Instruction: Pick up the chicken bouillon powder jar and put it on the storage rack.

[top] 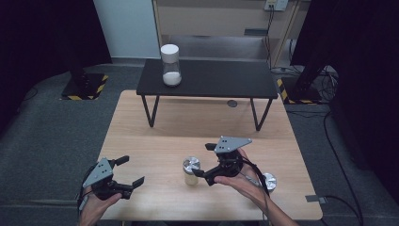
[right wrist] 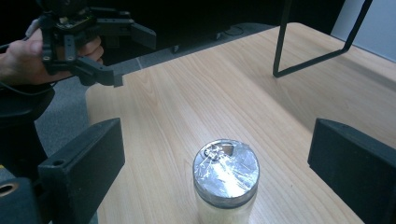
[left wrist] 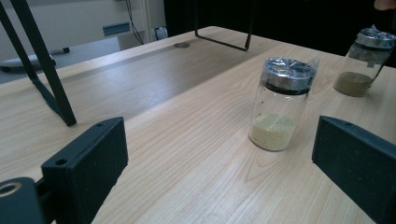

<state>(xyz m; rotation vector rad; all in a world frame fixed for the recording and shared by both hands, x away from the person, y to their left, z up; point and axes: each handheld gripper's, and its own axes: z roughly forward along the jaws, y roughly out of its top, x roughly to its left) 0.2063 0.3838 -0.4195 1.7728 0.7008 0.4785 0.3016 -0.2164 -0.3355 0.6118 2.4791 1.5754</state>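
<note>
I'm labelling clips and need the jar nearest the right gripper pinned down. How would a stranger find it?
On the wooden table, look near the front edge, between the two grippers. The small glass jar there holds pale yellow grains under a foil-wrapped lid; its neighbour jar holds darker brownish powder.

From my station the high view is dim at the edges, black curtains swallowing both sides, while overhead light falls evenly on the pale wooden table [top: 155,136]. The black low metal stand [top: 207,77] throws a soft shadow beneath. I get glare off the crinkled foil lid of the small glass jar [right wrist: 226,169]. Both gripper views go soft toward the background
</note>
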